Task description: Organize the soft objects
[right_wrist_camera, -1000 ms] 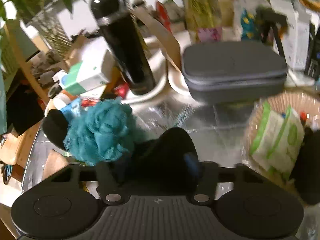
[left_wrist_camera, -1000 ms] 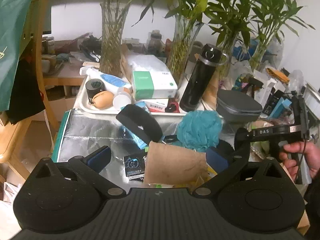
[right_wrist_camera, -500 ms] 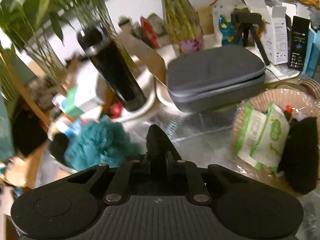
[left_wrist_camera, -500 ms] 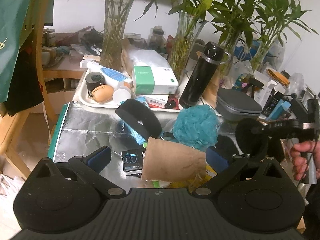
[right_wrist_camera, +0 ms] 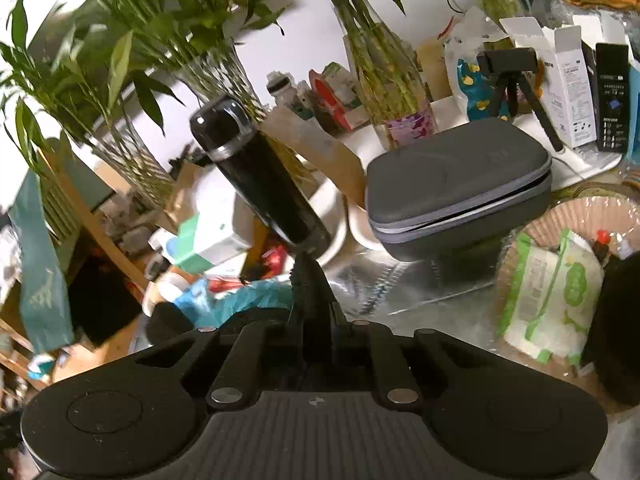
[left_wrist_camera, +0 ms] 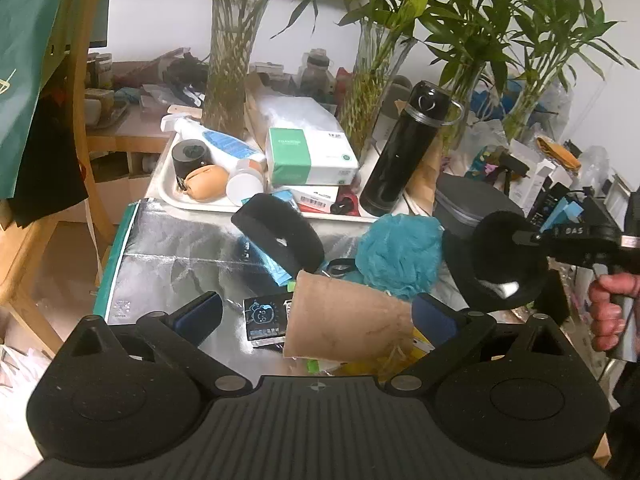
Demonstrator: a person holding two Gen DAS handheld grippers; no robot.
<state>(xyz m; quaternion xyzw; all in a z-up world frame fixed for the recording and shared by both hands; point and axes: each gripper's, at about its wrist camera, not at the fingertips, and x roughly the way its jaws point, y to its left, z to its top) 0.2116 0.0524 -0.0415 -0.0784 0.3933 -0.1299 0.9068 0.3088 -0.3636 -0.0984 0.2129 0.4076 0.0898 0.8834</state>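
My right gripper [right_wrist_camera: 312, 300] is shut on a black fuzzy pad [right_wrist_camera: 307, 280], held edge-on above the silver mat; the left wrist view shows the pad [left_wrist_camera: 508, 256] lifted at the right. My left gripper [left_wrist_camera: 316, 312] is open and empty above a brown pouch [left_wrist_camera: 344, 324]. A teal mesh sponge [left_wrist_camera: 400, 252] and a black fuzzy ring [left_wrist_camera: 276, 236] lie on the mat. A woven basket [right_wrist_camera: 580, 216] at the right holds a pack of wipes [right_wrist_camera: 548, 300] and another black fuzzy piece [right_wrist_camera: 616, 320].
A white tray [left_wrist_camera: 168, 188] at the back holds a tissue box [left_wrist_camera: 308, 156] and small items. A black flask [left_wrist_camera: 404, 156], a grey case [right_wrist_camera: 456, 184] and glass vases of bamboo [left_wrist_camera: 228, 72] stand behind. A wooden chair [left_wrist_camera: 80, 120] is at the left.
My right gripper has lifted the black pad off the table and carried it up and to the right. My left gripper has stayed open and nearly still.
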